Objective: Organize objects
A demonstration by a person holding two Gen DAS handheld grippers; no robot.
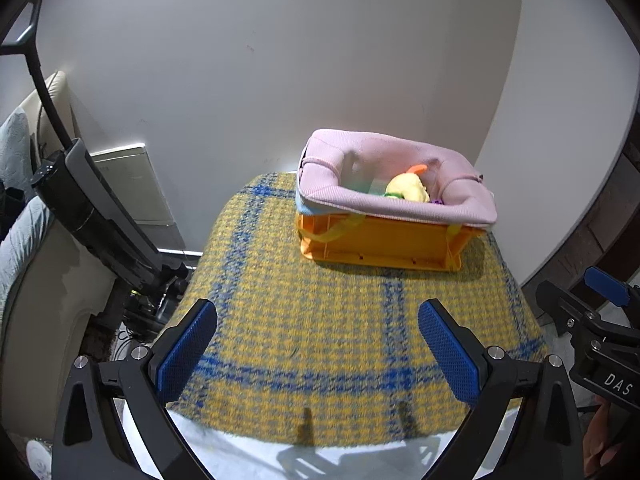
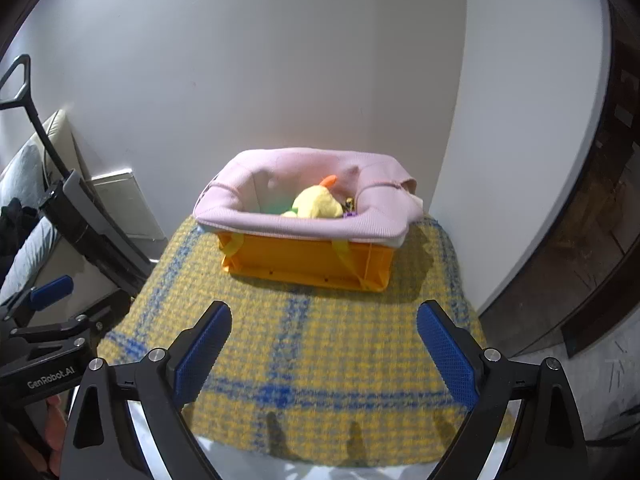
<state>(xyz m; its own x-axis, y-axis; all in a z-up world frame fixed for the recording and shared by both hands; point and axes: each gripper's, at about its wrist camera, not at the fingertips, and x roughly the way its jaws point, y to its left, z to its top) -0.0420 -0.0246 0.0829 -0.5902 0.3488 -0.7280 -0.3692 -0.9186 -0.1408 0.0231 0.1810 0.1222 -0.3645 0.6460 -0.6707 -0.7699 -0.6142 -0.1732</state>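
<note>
An orange plastic crate (image 1: 380, 246) (image 2: 308, 260) lined with a pink cloth (image 1: 400, 204) (image 2: 304, 226) stands at the far end of a table covered with a yellow and blue checked cloth (image 1: 320, 320) (image 2: 320, 340). A yellow plush toy (image 1: 408, 188) (image 2: 316, 204) with an orange tip lies inside it, among other small items. My left gripper (image 1: 318, 344) hovers open over the near half of the cloth, with nothing between its blue pads. My right gripper (image 2: 324, 344) is likewise open and holds nothing, well short of the crate. In each wrist view the other gripper shows at the frame's edge.
A white wall rises right behind the table. A black folded frame (image 1: 92, 208) (image 2: 88, 224) leans at the left beside a cushioned seat (image 1: 24, 216). A dark wooden door (image 2: 600, 240) stands at the right. A white sheet (image 1: 248, 456) shows under the cloth's near edge.
</note>
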